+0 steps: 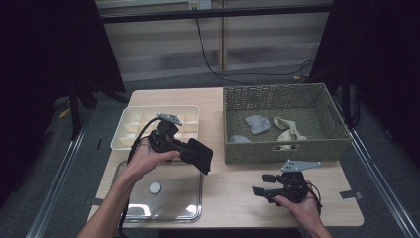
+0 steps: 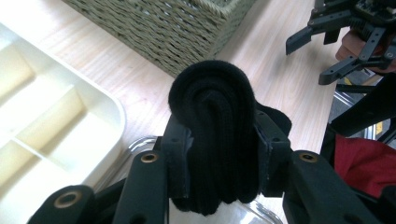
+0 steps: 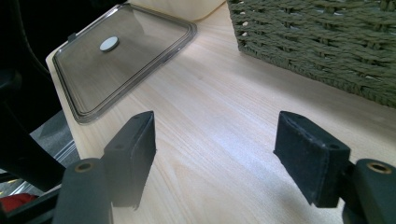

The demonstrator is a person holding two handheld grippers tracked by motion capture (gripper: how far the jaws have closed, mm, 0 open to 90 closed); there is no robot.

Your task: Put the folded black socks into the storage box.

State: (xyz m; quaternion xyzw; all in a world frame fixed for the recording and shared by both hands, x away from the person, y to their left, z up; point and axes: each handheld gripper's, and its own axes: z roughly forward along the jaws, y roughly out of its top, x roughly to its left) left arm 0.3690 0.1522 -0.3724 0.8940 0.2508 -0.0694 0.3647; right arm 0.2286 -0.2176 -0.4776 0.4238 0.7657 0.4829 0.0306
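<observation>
My left gripper point(image 1: 198, 154) is shut on a folded black sock point(image 1: 200, 154), held in the air above the table between the white divided tray point(image 1: 130, 117) and the clear lid point(image 1: 173, 206). In the left gripper view the rolled black sock point(image 2: 215, 135) bulges up between both jaws. My right gripper point(image 1: 263, 184) stands open low over the bare wood at the front right, nothing between its pads point(image 3: 130, 156). The same gripper appears open at the top right of the left gripper view point(image 2: 317, 51).
A woven basket point(image 1: 282, 148) at the back right holds grey and beige socks point(image 1: 257, 123). The clear lid with a white disc point(image 1: 155, 188) lies at the front left. A red cloth point(image 2: 364, 163) lies off the table's edge.
</observation>
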